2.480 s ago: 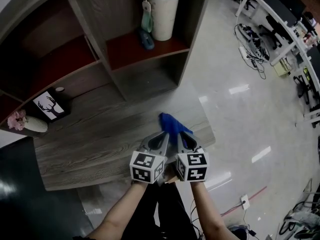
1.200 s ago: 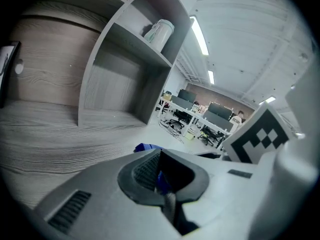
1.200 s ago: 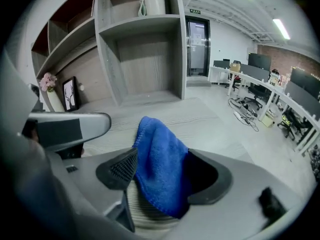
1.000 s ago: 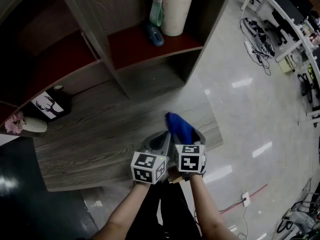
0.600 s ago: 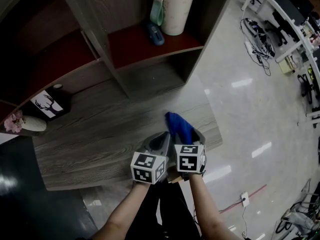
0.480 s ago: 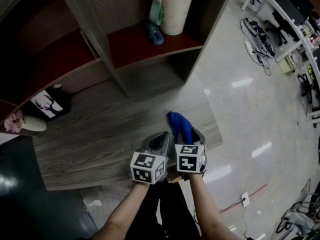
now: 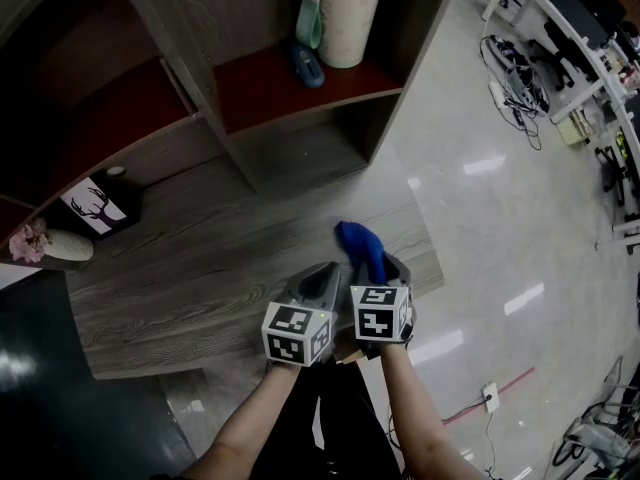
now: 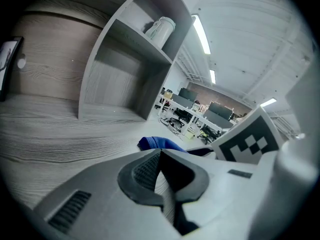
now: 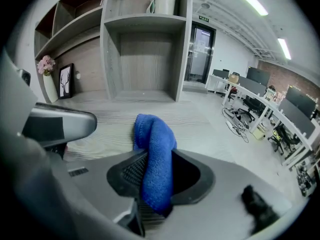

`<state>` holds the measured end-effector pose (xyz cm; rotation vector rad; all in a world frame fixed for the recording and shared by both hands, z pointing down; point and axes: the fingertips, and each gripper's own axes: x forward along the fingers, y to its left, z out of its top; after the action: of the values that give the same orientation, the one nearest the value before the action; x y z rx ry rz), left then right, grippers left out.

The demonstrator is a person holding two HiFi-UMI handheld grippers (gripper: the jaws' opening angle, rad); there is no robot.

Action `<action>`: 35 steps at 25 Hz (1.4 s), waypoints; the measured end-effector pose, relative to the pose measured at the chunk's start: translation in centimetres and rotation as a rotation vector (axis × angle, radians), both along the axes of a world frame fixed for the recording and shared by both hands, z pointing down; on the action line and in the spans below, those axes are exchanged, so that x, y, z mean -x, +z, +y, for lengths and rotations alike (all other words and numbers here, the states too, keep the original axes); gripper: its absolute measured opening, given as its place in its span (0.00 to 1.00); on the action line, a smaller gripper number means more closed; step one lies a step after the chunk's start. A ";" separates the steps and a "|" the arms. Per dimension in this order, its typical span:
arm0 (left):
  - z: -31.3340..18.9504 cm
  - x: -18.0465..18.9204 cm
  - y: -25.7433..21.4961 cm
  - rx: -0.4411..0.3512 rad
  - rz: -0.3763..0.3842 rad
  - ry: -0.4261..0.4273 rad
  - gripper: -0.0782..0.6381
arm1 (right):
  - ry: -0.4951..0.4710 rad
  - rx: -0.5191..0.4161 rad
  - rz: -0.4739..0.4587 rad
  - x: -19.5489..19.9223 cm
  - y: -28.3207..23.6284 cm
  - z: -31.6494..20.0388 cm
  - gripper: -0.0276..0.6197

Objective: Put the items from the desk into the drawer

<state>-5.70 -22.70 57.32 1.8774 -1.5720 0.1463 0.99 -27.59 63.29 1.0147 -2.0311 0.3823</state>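
A folded blue cloth [image 9: 154, 154] sticks up between the jaws of my right gripper [image 9: 155, 184], which is shut on it. In the head view the blue cloth [image 7: 361, 243] hangs over the front right corner of the wooden desk [image 7: 200, 278], with the right gripper [image 7: 382, 273] behind it. My left gripper [image 7: 322, 280] is beside the right one, shut with nothing in it. The left gripper view shows the left gripper's jaws [image 8: 161, 176] pressed together and the blue cloth [image 8: 155, 142] just beyond. No drawer is in view.
A shelf unit [image 7: 300, 78] stands at the back of the desk, with a pale cup [image 7: 350, 13] on it. A black picture frame [image 7: 92, 206] and a small vase of pink flowers [image 7: 40, 243] stand at the desk's left. Shiny floor [image 7: 500, 228] lies to the right.
The right gripper with the blue cloth has drifted slightly right and towards the desk's front edge. The left gripper has stayed in place.
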 end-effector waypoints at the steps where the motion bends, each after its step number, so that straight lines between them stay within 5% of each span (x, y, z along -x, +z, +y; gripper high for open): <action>1: 0.0 0.0 0.0 0.000 0.000 0.000 0.12 | -0.002 -0.002 -0.003 0.0 0.0 0.0 0.23; 35: 4.8 -3.3 -9.1 -0.120 -0.061 0.071 0.12 | 0.075 -0.159 -0.184 -3.0 -13.5 5.8 0.23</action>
<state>-2.38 -17.93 48.17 2.0401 -1.5862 0.1448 4.02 -21.79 49.83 1.1932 -2.2204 0.3695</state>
